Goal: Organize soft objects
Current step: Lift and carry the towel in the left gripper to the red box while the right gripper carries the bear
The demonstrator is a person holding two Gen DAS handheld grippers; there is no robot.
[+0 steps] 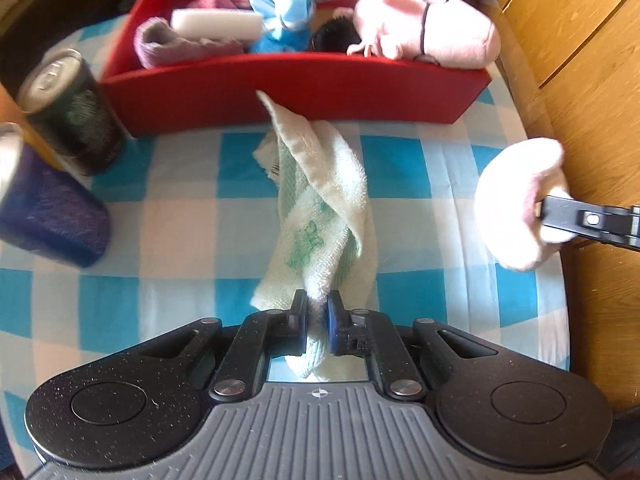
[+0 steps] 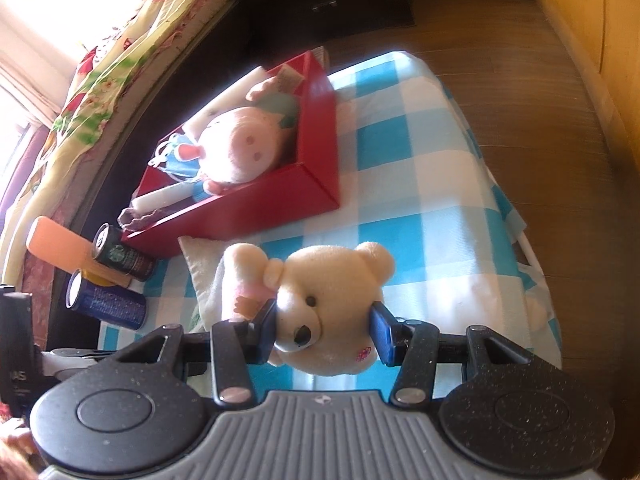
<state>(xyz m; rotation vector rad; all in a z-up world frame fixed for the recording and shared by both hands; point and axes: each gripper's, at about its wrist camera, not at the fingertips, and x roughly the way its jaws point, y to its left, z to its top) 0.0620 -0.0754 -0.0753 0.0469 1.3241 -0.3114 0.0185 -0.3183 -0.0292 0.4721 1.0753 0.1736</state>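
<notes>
Far left of the blue-and-white checked tablecloth on the table point(image 1: 188, 216): two cans, a dark green coffee can point(image 1: 72, 112) and a dark blue can point(image 1: 44, 200) lying nearer; not soft goods, judged to stay out. Far centre: open red rectangular box point(image 1: 280, 88), already well filled with a mauve knitted item point(image 1: 176, 46), a white foam block point(image 1: 216, 22), a light blue cloth bundle point(image 1: 280, 4) and a large pink plush pig point(image 1: 424, 24). Judgement: sorting is well advanced; two soft items visibly remain outside the box. Centre: pale green terry washcloth with a green print point(image 1: 320, 208), twisted, stretching from just near the box wall back to the left claw point(image 1: 318, 312), whose fingers are pressed nearly together, pinching the cloth's near end. Whether the cloth's far end rests on the table or hangs cannot be told. Right: right claw point(image 2: 324, 328) is about half spread, fingers clamped on either side of the head of a cream plush teddy bear point(image 2: 320, 300), held above the table, near and right of the box. Left to do, as judged: both items into the box.
</notes>
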